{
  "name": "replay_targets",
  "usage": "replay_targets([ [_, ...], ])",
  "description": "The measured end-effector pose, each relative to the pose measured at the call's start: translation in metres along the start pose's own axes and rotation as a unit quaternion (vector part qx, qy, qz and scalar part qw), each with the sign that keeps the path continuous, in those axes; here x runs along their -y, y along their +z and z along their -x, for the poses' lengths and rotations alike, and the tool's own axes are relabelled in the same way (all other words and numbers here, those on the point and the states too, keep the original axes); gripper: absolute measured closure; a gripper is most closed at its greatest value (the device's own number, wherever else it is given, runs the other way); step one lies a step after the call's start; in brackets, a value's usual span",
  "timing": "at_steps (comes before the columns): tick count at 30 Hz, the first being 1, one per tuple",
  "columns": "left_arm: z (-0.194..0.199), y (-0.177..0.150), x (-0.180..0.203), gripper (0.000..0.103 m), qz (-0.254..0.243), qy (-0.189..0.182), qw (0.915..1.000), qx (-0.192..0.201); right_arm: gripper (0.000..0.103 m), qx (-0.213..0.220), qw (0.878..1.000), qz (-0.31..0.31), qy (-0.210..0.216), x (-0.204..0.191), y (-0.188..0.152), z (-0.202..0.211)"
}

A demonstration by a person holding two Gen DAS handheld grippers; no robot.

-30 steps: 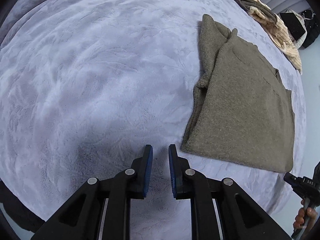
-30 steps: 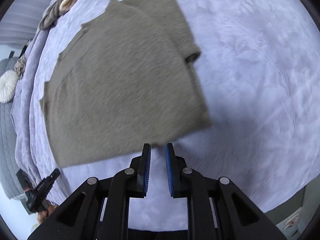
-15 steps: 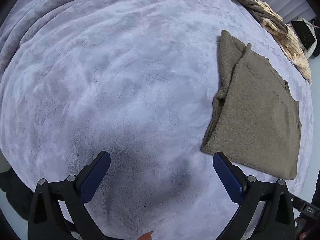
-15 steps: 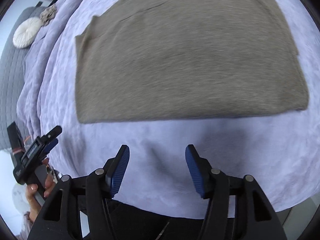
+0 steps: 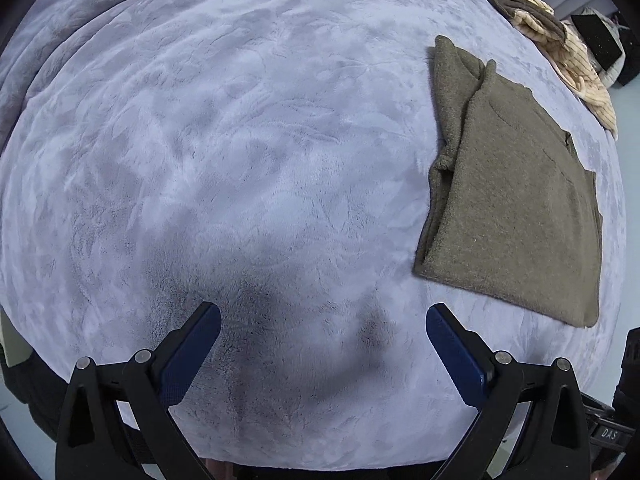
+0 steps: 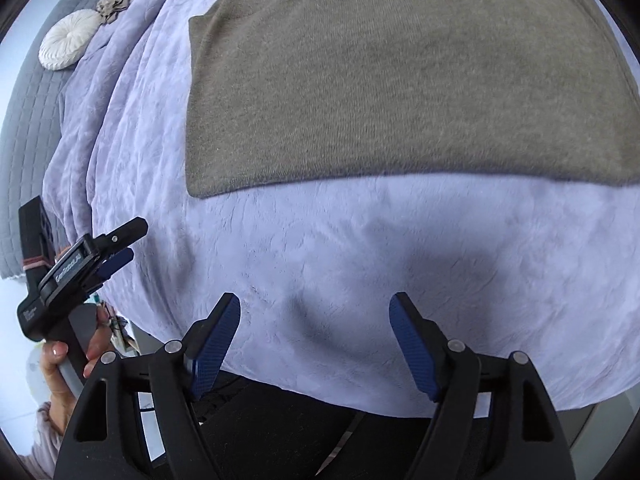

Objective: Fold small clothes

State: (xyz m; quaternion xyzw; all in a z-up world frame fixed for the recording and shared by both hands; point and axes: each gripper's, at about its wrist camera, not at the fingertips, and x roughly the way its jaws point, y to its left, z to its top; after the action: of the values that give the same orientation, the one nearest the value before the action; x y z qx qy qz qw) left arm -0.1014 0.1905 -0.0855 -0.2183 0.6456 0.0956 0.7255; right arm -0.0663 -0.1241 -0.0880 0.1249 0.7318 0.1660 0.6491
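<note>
An olive-brown knit garment lies folded flat on a lavender plush blanket, at the right of the left wrist view. It fills the upper part of the right wrist view. My left gripper is open and empty over bare blanket, to the left of the garment's near corner. My right gripper is open and empty above the blanket near the bed's front edge, short of the garment's near hem. The left gripper also shows at the left of the right wrist view.
A pile of cream and brown knitwear lies at the far right edge of the bed. A round white cushion and a grey quilted cover sit at the left. The bed's front edge runs just below my right gripper.
Both grippers have opened from nearly shut to wide open. The right gripper has swung round to face the garment's long hem and drawn closer to it. The garment lies as before.
</note>
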Motion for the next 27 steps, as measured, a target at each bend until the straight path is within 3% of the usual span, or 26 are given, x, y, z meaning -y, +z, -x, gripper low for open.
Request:
replay_targets([
  [6, -0.001, 0.004, 0.007, 0.0, -0.045, -0.003, 0.999, -0.002, 0.023, 0.006, 0.999, -0.04, 0.012, -0.001, -0.009, -0.009],
  [13, -0.011, 0.009, 0.008, 0.0, -0.058, -0.001, 0.9982, -0.015, 0.023, 0.012, 0.996, -0.085, 0.037, -0.001, -0.01, -0.019],
  [20, -0.027, 0.012, 0.019, 0.0, -0.049, 0.006, 0.9986, -0.023, 0.023, 0.021, 0.993, -0.093, 0.075, -0.005, 0.011, -0.03],
  [27, -0.031, 0.008, 0.023, 0.0, -0.025, 0.001, 0.9994, -0.025, 0.023, 0.047, 0.98, -0.117, 0.152, -0.002, 0.043, -0.037],
])
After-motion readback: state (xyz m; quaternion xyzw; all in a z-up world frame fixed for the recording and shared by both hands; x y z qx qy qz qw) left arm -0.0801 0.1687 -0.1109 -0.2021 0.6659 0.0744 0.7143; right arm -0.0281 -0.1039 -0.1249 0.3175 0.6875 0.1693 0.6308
